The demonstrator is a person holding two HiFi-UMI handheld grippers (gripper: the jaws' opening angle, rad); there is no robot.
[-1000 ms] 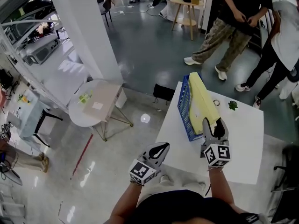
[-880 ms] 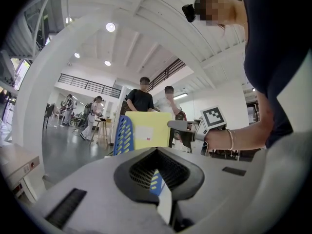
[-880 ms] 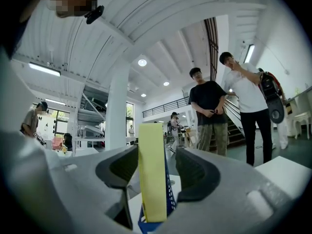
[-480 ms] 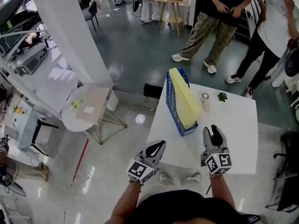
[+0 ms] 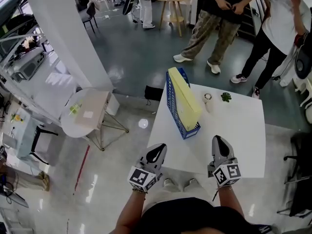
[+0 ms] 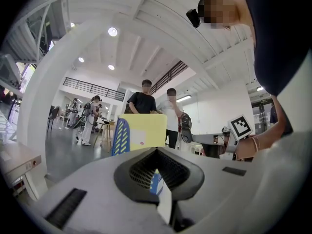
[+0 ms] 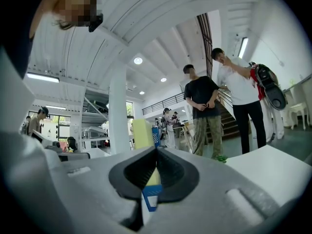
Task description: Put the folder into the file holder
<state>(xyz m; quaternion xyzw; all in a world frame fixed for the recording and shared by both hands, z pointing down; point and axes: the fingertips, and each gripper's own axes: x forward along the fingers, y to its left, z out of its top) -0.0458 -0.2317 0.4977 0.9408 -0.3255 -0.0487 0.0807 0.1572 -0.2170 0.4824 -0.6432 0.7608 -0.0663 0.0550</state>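
While both grippers hang low at the near edge of the white table [image 5: 236, 130], neither holds anything: the left gripper [image 5: 158, 149] has its jaws pressed together with nothing between them, and the right gripper [image 5: 218, 142] is closed in the same way, empty. The yellow folder [image 5: 185, 99] stands on edge inside the blue file holder [image 5: 174, 106], which sits on the far left part of the table, well apart from both grippers; the folder's top rises above the holder's slotted wall. Right of the holder, near the table's far edge, a small white object [image 5: 208, 97] and a small green thing [image 5: 225, 97] lie close together. Beyond the table, a person in camouflage trousers [image 5: 204, 28] and a person in dark trousers [image 5: 265, 48] stand on the dark floor [image 5: 146, 52], and a round white side table [image 5: 70, 123] sits off to the left.
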